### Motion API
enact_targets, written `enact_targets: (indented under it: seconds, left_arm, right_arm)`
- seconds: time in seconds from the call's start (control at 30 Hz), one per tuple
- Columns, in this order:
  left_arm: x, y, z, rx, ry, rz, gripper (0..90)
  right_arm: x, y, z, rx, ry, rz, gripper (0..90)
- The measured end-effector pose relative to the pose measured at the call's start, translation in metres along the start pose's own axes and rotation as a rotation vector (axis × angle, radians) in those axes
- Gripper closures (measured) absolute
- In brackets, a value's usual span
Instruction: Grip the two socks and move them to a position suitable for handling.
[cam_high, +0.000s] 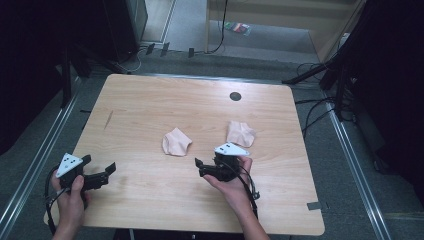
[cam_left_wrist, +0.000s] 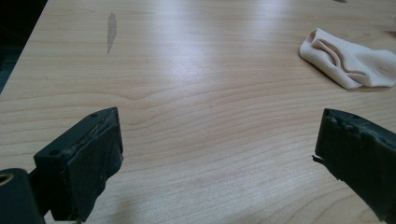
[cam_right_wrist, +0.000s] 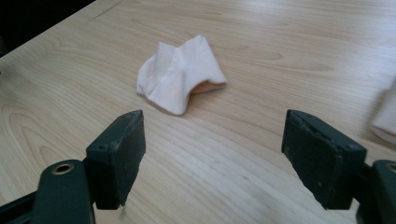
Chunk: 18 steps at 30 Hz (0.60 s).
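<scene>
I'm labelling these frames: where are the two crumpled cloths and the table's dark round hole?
Left cloth (cam_high: 176, 142), high view, its middle.
Right cloth (cam_high: 240, 133), high view, its middle.
Round hole (cam_high: 235, 96), high view, its centre.

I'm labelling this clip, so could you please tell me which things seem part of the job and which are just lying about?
Likely in play:
- left sock
- right sock
- left tongs, open
- right tongs, open

Lying about:
- floor cables
- coloured packet on floor

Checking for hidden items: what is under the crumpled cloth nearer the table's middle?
The cloth lies directly on the wooden table. A fold gapes open in the right gripper view, showing only cloth. Anything beneath stays covered.
</scene>
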<state>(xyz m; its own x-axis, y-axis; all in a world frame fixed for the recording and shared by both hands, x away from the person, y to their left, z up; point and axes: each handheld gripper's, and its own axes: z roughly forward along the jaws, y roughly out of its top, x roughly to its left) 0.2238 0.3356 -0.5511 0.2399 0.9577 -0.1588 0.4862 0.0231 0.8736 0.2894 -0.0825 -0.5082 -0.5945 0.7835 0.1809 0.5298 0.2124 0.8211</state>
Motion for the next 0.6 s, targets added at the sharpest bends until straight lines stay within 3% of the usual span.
enact_targets:
  seconds: [0.13,0.6]
  left_arm:
    - [0.000,0.000,0.000,0.001,-0.001,0.006,1.1]
    - [0.000,0.000,0.000,0.009,-0.008,0.000,1.1]
  right_arm:
    - [0.006,0.008,0.015,0.029,0.005,0.001,23.5]
    - [0.021,0.030,0.056,0.049,0.011,-0.029,27.4]
